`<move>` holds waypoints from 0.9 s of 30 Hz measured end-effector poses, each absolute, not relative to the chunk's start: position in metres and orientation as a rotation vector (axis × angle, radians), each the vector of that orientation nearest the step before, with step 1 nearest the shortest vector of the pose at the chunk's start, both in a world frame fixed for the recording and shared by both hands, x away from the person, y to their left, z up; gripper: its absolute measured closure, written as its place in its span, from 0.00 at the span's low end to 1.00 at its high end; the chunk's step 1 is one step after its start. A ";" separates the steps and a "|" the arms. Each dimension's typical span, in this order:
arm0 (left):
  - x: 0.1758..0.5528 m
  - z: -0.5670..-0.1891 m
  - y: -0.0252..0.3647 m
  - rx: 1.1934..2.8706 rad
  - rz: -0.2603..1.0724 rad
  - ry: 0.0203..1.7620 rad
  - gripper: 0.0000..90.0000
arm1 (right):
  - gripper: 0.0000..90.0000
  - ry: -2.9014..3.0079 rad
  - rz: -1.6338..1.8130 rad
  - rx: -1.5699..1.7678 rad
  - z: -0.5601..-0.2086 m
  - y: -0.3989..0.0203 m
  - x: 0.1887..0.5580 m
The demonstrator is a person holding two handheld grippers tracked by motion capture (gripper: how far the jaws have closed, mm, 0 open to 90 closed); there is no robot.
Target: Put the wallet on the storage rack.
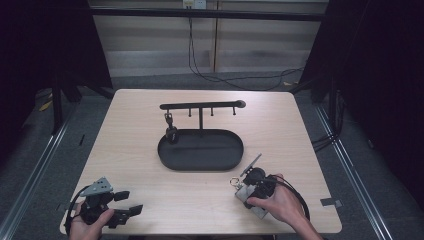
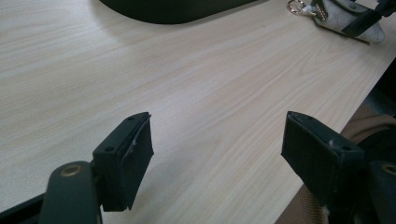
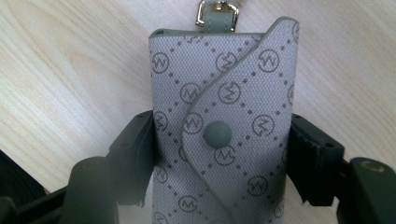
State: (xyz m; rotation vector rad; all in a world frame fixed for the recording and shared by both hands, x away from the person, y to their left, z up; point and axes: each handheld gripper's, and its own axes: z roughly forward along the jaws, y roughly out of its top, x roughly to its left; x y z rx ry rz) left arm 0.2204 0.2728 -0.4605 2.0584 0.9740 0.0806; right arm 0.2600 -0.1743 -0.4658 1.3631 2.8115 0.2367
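Key pouch [image 3: 224,135], grey fabric with a repeating round monogram and dotted lattice, lies flat on the wooden table [image 1: 140,150] near the front right edge. Its curved flap is fastened by a grey snap button [image 3: 217,134], and a silver metal clasp [image 3: 217,14] projects from the end pointing away from the person. The right gripper [image 3: 219,154] has both black jaws pressed against the pouch's two long sides, clamped on it at mid-length. In the high view the person's right hand [image 1: 277,202] covers this gripper, with the clasp pointing toward the black oval tray [image 1: 200,162]. That tray sits at the table's centre, apart from the pouch, and carries a post with a horizontal hook bar [image 1: 202,105]; one small dark item [image 1: 170,125] hangs from its left end. The left gripper [image 1: 122,205] rests at the front left corner, well apart, jaws spread wide over bare wood with nothing between them.
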 end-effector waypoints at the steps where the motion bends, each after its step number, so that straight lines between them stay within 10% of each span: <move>1: 0.221 -0.460 0.273 2.059 0.075 0.971 0.27 | 0.36 2.811 0.240 1.369 -0.466 -0.175 0.260; 27: 0.222 -0.460 0.278 2.050 0.083 0.971 0.27 | 0.37 2.816 0.310 1.377 -0.424 -0.178 0.277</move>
